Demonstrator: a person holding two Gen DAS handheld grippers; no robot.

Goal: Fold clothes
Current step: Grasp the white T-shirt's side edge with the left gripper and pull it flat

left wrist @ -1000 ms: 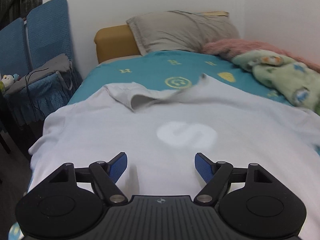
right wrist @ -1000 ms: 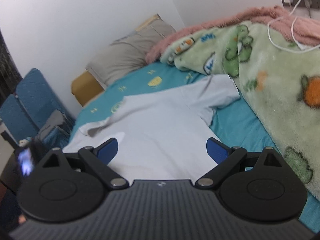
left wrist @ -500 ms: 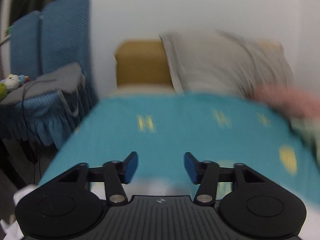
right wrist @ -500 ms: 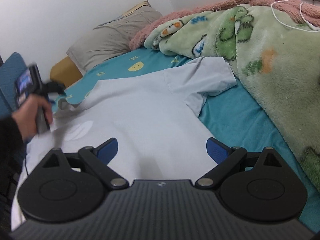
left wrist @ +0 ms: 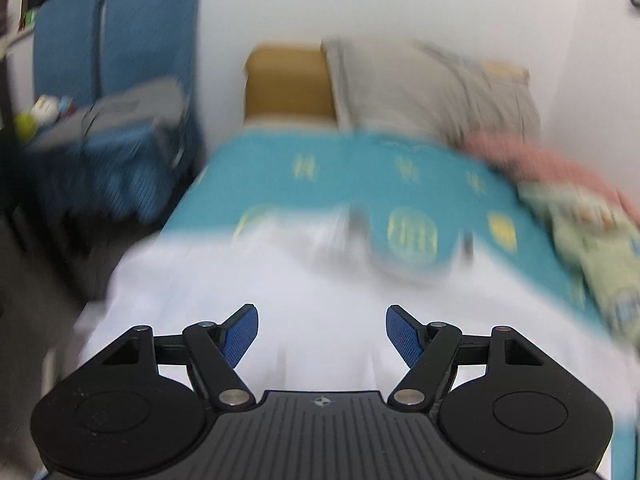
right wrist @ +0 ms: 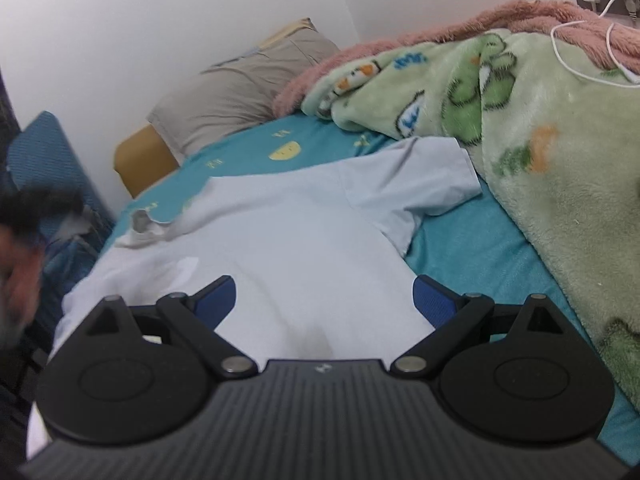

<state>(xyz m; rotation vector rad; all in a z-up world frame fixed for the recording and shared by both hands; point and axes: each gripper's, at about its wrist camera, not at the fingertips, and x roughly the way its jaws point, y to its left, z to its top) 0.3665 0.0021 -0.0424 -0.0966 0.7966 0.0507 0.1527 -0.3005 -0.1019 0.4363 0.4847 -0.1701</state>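
Pale blue shirt lay spread flat on the bed, on the teal sheet, collar end toward the grey pillow. One short sleeve reached out just beside the green fleece blanket. Collar area was rumpled and partly turned over.

Right claw was over the shirt's lower part, blue pads wide apart, nothing between them.

Left claw was likewise spread, pads apart and empty, above the near part of the shirt. Left wrist view was heavily motion-blurred; fabric detail could not be read there.

A blurred hand showed at the left edge of the right wrist view. Blue chair stood beside the bed. White cable lay on the blanket.
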